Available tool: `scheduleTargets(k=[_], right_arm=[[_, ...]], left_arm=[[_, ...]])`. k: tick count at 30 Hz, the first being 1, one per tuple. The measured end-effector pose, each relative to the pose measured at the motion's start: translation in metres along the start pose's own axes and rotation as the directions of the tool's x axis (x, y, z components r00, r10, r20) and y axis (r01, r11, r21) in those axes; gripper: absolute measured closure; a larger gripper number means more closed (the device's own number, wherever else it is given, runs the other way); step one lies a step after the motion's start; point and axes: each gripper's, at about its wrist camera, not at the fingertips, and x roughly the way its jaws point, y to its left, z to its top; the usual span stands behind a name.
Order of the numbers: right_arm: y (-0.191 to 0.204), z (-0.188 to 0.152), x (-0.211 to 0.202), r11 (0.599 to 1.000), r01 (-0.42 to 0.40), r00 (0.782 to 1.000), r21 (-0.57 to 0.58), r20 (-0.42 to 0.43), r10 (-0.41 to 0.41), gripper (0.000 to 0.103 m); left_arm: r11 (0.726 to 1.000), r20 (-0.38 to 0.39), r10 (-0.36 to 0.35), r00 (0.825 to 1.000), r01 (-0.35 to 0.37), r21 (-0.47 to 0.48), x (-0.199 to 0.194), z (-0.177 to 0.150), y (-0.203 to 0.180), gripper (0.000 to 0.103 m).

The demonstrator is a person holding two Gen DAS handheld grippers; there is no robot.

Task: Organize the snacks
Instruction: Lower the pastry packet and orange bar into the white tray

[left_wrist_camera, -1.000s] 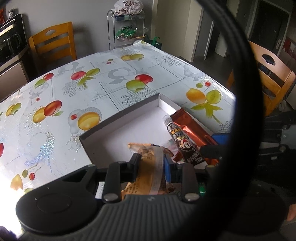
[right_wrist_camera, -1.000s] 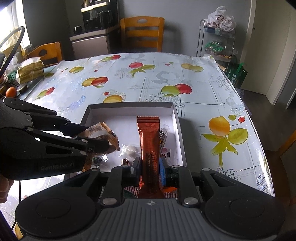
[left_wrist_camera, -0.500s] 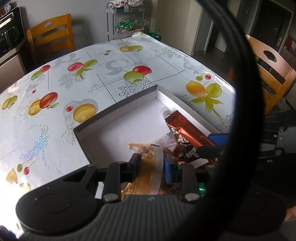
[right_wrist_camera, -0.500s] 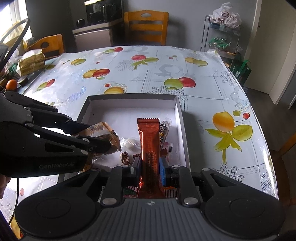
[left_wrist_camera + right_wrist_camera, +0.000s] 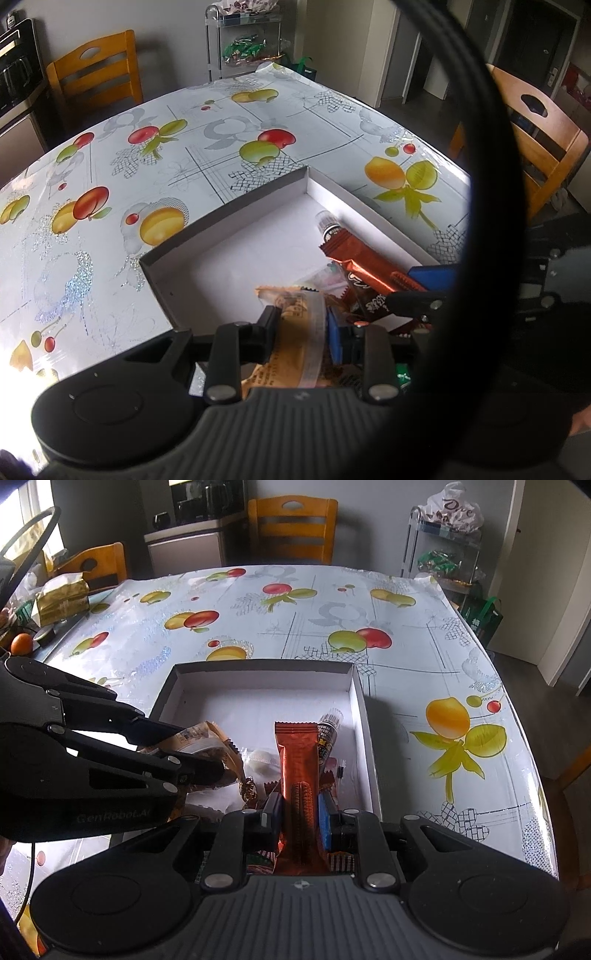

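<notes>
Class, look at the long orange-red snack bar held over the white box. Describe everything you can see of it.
The snack bar is a long, flat packet in shiny copper-orange foil with a crimped, sawtooth far end. A ribbed, tyre-like picture shows on its near half. It points away from the camera, over the white box. The right claw is shut on its near part, one black pad and one blue pad pressing its sides. A small printed tube lies beside it on the right; whether they touch is unclear.
</notes>
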Motion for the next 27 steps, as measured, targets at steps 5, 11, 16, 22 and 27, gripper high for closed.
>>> scheduleTargets(k=[5, 11, 16, 22, 27], right_arm=[[-0.0002, 0.0001, 0.0003, 1.000, -0.001, 1.000, -0.001, -0.002, 0.001, 0.081], [-0.0015, -0.0003, 0.0013, 1.000, 0.006, 1.000, 0.001, -0.007, -0.006, 0.080], [-0.0018, 0.0010, 0.0020, 1.000, 0.013, 1.000, 0.000, -0.008, -0.013, 0.080], [-0.0005, 0.0018, -0.0007, 1.000, 0.012, 1.000, -0.003, 0.001, -0.012, 0.079], [-0.0005, 0.0025, -0.0034, 1.000, 0.012, 1.000, -0.002, 0.007, -0.012, 0.077]], left_arm=[[1.000, -0.001, 0.001, 1.000, -0.001, 0.002, 0.0000, 0.0006, -0.0006, 0.078], [1.000, -0.007, -0.006, 1.000, 0.006, 0.001, 0.0006, 0.0016, 0.0003, 0.078], [1.000, -0.006, -0.005, 1.000, 0.005, 0.000, 0.0009, 0.0018, 0.0004, 0.078], [1.000, -0.006, 0.001, 1.000, -0.001, 0.004, 0.0002, 0.0023, -0.0007, 0.074], [1.000, 0.019, 0.007, 1.000, -0.007, 0.006, -0.0057, 0.0039, -0.0007, 0.064]])
